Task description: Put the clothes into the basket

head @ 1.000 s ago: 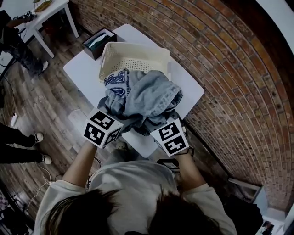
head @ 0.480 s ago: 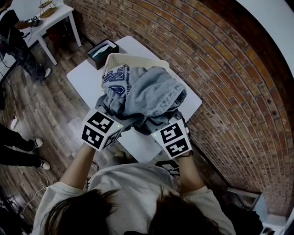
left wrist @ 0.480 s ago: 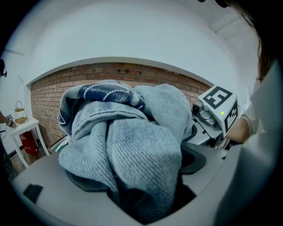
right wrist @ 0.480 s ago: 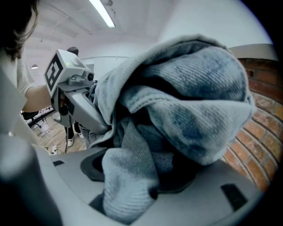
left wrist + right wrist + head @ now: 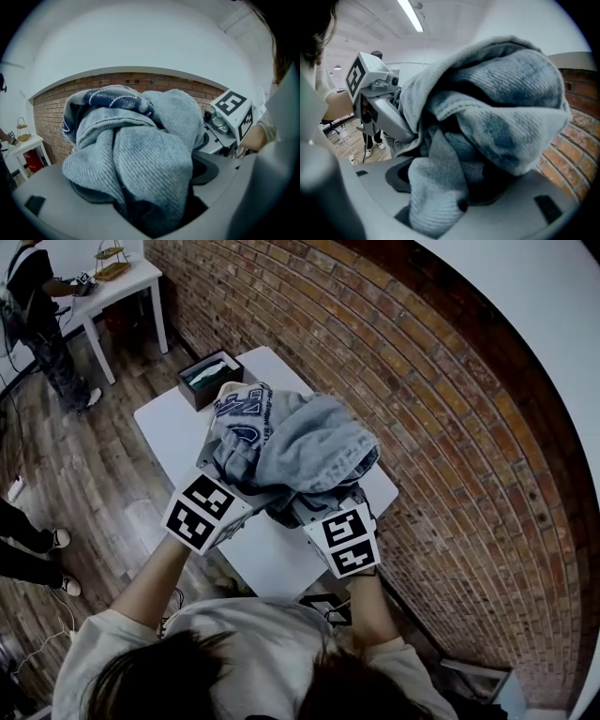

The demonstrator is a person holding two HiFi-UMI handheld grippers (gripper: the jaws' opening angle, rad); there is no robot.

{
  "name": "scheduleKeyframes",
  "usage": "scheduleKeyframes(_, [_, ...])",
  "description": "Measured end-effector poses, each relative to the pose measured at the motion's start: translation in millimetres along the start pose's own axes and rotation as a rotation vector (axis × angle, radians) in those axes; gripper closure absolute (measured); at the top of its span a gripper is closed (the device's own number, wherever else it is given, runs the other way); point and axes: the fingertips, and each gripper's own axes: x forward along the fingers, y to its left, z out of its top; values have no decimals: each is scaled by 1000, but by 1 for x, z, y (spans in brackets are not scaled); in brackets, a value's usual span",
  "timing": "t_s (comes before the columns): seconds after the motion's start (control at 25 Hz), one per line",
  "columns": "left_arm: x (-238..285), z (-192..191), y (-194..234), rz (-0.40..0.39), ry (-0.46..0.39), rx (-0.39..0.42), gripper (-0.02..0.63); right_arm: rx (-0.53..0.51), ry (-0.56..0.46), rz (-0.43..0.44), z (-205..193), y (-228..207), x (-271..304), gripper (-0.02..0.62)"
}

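The clothes (image 5: 291, 442) have been lifted higher, to mid-frame above the white table (image 5: 173, 427). The jaws of the left gripper (image 5: 217, 510) and right gripper (image 5: 330, 521) pinch the crumpled, ribbed denim folds.

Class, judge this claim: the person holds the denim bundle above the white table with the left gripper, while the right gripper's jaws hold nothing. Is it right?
Not quite. The right gripper is not empty: the right gripper view shows its jaws shut on the denim bundle too. The rest stands: the left gripper grips the bundle above the white table.
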Motion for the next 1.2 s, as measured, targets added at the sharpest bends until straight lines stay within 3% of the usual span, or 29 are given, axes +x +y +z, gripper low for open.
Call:
scheduleKeyframes(0.52, [35,18,56,51,-46,44,156,-8,-54,-53,25,-43,51,321])
scheduleKeyframes(0.92, [82,-5,93,49,-86,14,155,-54,-44,-81,7,-71,104,319])
scheduleKeyframes(1.2, [115,-39,112,35,-21,-34,155,-3,14,-56,-24,-79,142,318])
